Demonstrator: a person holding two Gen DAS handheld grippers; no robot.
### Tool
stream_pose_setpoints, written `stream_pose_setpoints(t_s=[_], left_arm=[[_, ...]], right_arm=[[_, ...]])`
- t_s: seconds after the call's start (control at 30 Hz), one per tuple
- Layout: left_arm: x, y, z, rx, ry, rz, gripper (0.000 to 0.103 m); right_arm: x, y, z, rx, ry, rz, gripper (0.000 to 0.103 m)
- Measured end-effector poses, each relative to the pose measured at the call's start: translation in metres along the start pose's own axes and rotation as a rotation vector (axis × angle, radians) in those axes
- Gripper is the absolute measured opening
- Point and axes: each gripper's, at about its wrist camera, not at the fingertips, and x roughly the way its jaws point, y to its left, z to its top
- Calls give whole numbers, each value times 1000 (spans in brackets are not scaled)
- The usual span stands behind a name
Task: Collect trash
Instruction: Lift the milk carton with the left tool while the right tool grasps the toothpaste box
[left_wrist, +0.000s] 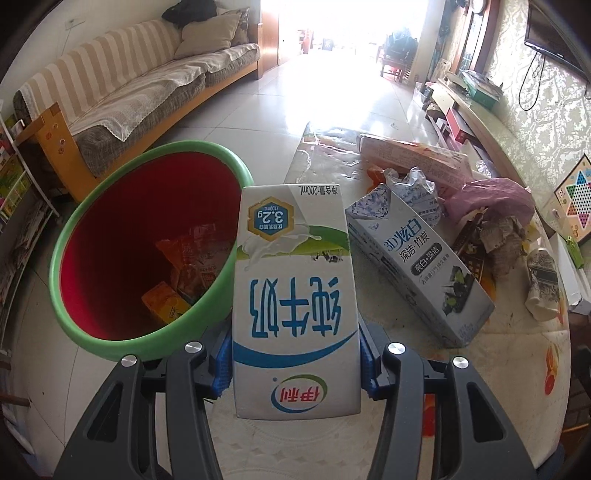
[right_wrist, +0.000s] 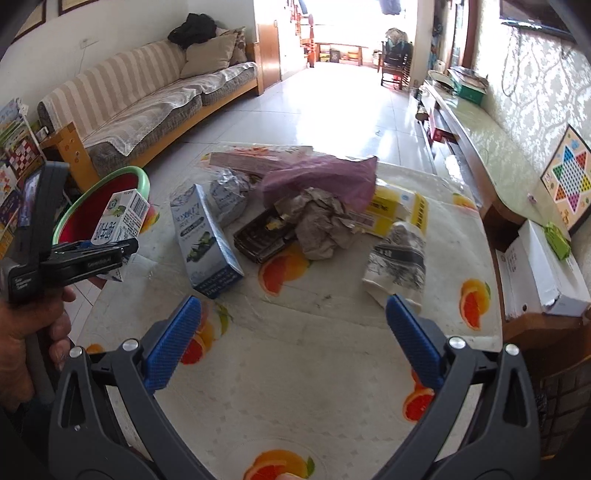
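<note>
The left gripper (left_wrist: 295, 363) clamps the milk carton (left_wrist: 295, 291) at the table's left edge, beside the green bin (left_wrist: 88, 236). Carry the carton fully left, past the rim, before releasing. The right gripper (right_wrist: 293, 332) hangs open above the table (right_wrist: 295, 369).

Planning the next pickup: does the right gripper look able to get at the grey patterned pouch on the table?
Probably yes. The right gripper is open, and the grey patterned pouch lies just ahead of its right finger with only bare tablecloth between.
</note>
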Motion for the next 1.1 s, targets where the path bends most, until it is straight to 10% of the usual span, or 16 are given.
stream_pose_setpoints(t_s=[0.67, 0.87, 1.1], left_arm=[[-54, 58, -37, 21, -86, -86, 49], [-49, 62, -39, 12, -82, -97, 49], [-49, 53, -37, 33, -82, -99, 49]], right_arm=[[144, 130, 46, -419, 147, -80, 99], [154, 131, 47, -402, 198, -53, 52], [131, 129, 52, -347, 180, -17, 48]])
